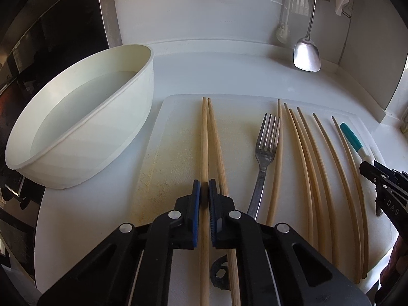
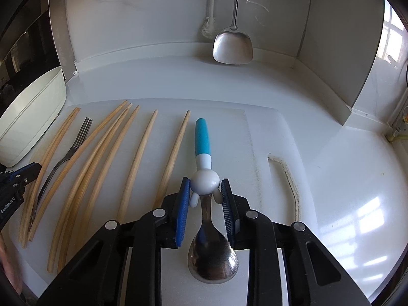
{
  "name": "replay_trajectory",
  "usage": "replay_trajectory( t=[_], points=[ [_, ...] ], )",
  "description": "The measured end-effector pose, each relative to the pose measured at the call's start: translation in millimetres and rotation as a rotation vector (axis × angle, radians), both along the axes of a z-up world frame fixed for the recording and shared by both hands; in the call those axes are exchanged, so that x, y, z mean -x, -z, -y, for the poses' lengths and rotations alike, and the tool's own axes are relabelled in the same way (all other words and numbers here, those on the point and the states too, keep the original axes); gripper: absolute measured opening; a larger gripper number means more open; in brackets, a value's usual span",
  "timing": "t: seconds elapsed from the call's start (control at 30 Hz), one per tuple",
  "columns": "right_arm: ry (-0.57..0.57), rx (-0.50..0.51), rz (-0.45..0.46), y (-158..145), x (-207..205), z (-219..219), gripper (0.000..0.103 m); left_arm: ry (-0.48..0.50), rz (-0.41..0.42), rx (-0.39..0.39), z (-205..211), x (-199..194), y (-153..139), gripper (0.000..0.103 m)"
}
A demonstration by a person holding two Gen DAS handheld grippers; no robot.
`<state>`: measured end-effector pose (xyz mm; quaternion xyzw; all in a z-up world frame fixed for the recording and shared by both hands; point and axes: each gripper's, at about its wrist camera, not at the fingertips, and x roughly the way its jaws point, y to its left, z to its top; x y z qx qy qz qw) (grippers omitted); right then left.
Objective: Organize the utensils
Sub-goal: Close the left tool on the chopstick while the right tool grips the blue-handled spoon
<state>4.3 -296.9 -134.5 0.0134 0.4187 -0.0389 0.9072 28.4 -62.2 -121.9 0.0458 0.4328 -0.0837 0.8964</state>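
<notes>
On a white cutting board lie several wooden chopsticks, a steel fork and a spoon with a blue and white figure-shaped handle. My left gripper is shut on the left chopstick of a pair at the board's left side; the second stick lies under its right finger. My right gripper is shut on the spoon, its blue pads against the white ball of the handle. The spoon's bowl points back toward the camera.
A white oval basin stands left of the board, close to the pair of chopsticks. A steel spatula and a white brush hang against the back wall. A dark oven front borders the counter's left side.
</notes>
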Motion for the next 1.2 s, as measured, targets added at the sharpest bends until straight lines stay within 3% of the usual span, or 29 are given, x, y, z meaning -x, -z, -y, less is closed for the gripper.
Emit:
replay_trajectory(
  t=[0.93,1.03,1.07,1.1,1.2],
  points=[
    [0.009,-0.109,0.086,-21,13,11,0.02,-0.013,0.017,0.094,-15,0,-26,0.007],
    [0.006,-0.115,0.093,-23,13,10,0.018,-0.014,0.021,0.096,-15,0,-30,0.007],
    [0.003,-0.119,0.096,-23,13,10,0.014,-0.015,0.025,0.096,-15,0,-31,0.007],
    [0.001,-0.119,0.098,-24,13,10,0.002,-0.014,0.028,0.096,-16,0,-33,0.007],
    [0.006,-0.115,0.089,-23,9,12,0.0,-0.016,0.029,0.1,-17,-1,-36,0.007]
  ],
)
